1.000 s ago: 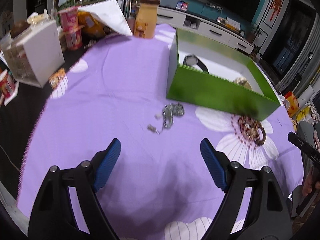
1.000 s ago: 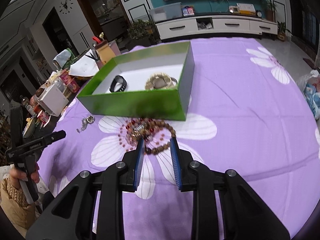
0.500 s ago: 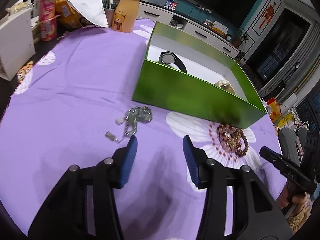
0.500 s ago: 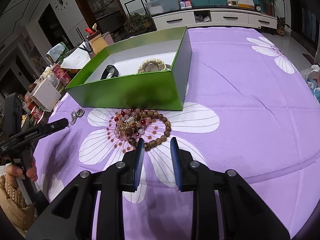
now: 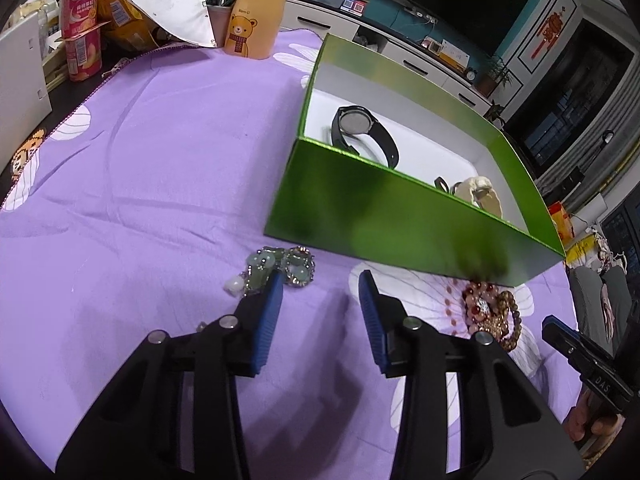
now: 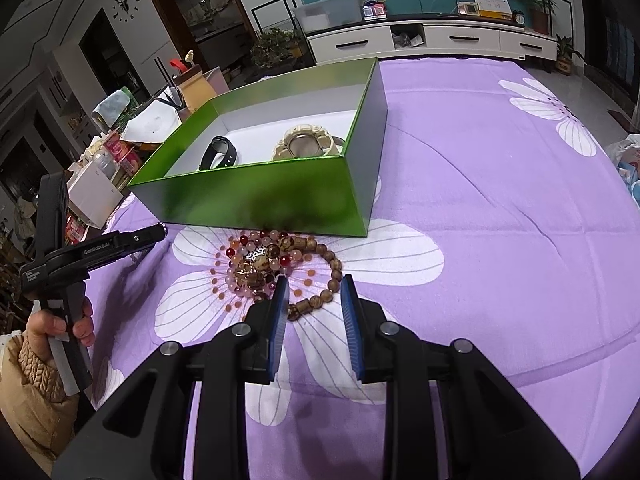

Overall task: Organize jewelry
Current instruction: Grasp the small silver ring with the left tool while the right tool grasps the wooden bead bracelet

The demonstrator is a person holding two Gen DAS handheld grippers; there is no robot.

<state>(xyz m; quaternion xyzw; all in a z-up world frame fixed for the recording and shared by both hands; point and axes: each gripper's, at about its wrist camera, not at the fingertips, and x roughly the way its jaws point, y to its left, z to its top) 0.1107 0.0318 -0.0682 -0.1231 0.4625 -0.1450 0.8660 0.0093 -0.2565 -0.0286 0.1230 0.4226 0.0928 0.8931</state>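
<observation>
My left hand-held gripper (image 5: 320,284) has just been narrowing its jaws; they stand part-spread with only purple cloth between them. Its left fingertip (image 5: 275,280) sits at the edge of the jade-and-silver bracelet (image 5: 280,266), pale green stones in silver links, bunched in a small heap; I cannot tell whether it touches. My right hand-held gripper (image 6: 314,286) has its jaws narrowly parted and pinches nothing, though the brown wooden bead bracelet (image 6: 320,276) curves into the gap at the tips. Just beyond lies a tangle of red, pink and amber bead bracelets (image 6: 256,260) on a white printed flower. Farther ahead of both stands the green box (image 6: 256,196) on the bench, holding a black watch (image 5: 362,128) and a cream watch (image 6: 306,142).
</observation>
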